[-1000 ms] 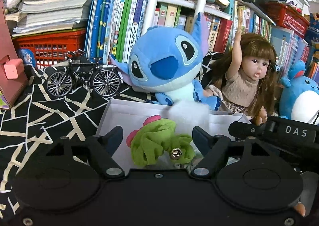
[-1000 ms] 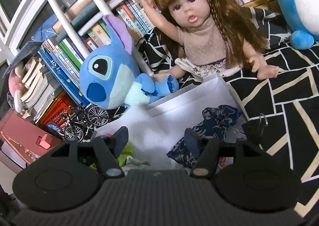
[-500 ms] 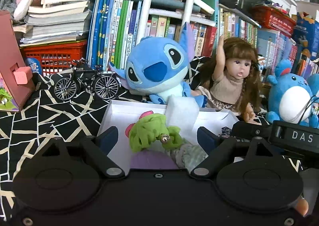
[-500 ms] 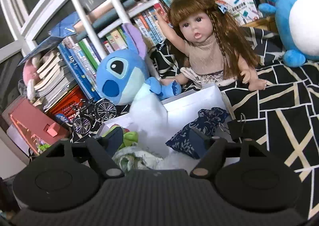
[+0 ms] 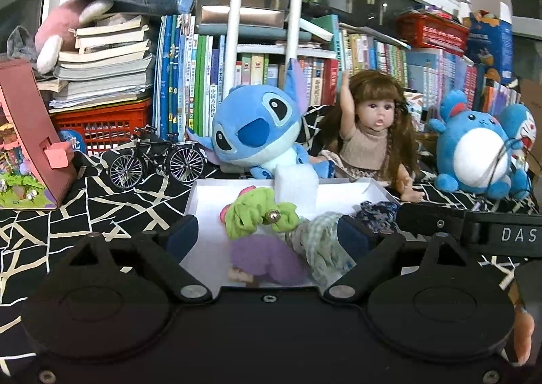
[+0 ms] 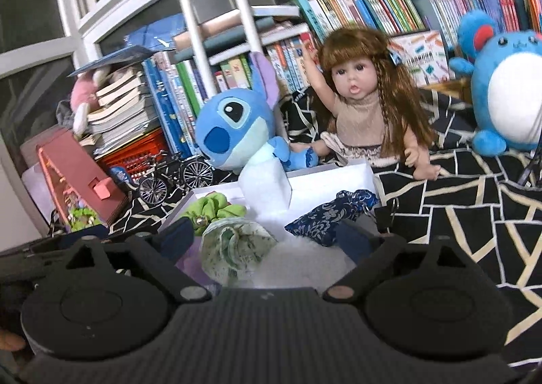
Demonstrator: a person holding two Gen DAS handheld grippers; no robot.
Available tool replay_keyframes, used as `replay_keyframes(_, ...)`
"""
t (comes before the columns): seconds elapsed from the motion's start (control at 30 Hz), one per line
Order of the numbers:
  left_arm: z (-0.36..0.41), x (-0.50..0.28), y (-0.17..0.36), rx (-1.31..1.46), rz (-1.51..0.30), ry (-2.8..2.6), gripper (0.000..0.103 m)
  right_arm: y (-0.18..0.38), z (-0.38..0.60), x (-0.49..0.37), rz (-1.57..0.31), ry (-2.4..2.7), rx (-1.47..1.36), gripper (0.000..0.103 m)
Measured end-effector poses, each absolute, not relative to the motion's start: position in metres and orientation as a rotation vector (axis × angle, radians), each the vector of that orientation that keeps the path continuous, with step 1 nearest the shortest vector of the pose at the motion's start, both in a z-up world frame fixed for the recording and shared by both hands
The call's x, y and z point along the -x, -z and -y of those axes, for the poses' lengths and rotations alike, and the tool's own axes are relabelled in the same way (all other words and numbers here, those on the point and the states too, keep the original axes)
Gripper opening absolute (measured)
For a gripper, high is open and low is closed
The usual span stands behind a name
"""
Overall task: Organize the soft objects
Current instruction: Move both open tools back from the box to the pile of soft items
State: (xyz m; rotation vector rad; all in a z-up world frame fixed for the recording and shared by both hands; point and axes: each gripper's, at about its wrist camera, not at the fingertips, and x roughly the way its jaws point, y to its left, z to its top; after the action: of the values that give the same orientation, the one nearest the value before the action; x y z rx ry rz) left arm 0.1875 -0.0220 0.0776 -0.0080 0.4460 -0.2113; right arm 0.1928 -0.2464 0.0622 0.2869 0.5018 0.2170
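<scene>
A shallow white box (image 5: 200, 194) (image 6: 342, 177) lies on the black patterned cloth. In it are a green scrunchie with a bell (image 5: 257, 214) (image 6: 210, 206), a purple soft piece (image 5: 261, 255), a pale checked scrunchie (image 5: 318, 245) (image 6: 233, 245), a navy floral pouch (image 5: 376, 211) (image 6: 332, 214) and a white foam block (image 5: 296, 186) (image 6: 267, 191). My left gripper (image 5: 267, 236) hangs near the box's front edge, its jaws opening, nothing pressed between them. My right gripper (image 6: 266, 236) is likewise opening and holds nothing.
Behind the box sit a blue plush alien (image 5: 257, 133), a long-haired doll (image 5: 369, 133) and a round blue plush (image 5: 474, 153). A model bicycle (image 5: 159, 160) and a pink cardboard house (image 5: 30, 147) stand at the left. Bookshelves and a red basket (image 5: 101, 123) fill the back.
Both grippers have drawn back from the box and risen a little, and their jaws have spread wider. The soft things stay in the box.
</scene>
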Motion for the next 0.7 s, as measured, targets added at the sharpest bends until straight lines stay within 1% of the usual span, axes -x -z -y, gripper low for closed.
replay_keyframes(0.13,0.02,-0.168,-0.075,-0.022,-0.437,0.218,0.089,-0.065,0.239,-0.176,-0.481,-0.239,-0.217,0.103)
replay_keyframes(0.7,-0.012,-0.101,-0.045,-0.001,-0.466,0.191,0.09,-0.056,0.217,-0.112,-0.398,-0.342,-0.032,0.103)
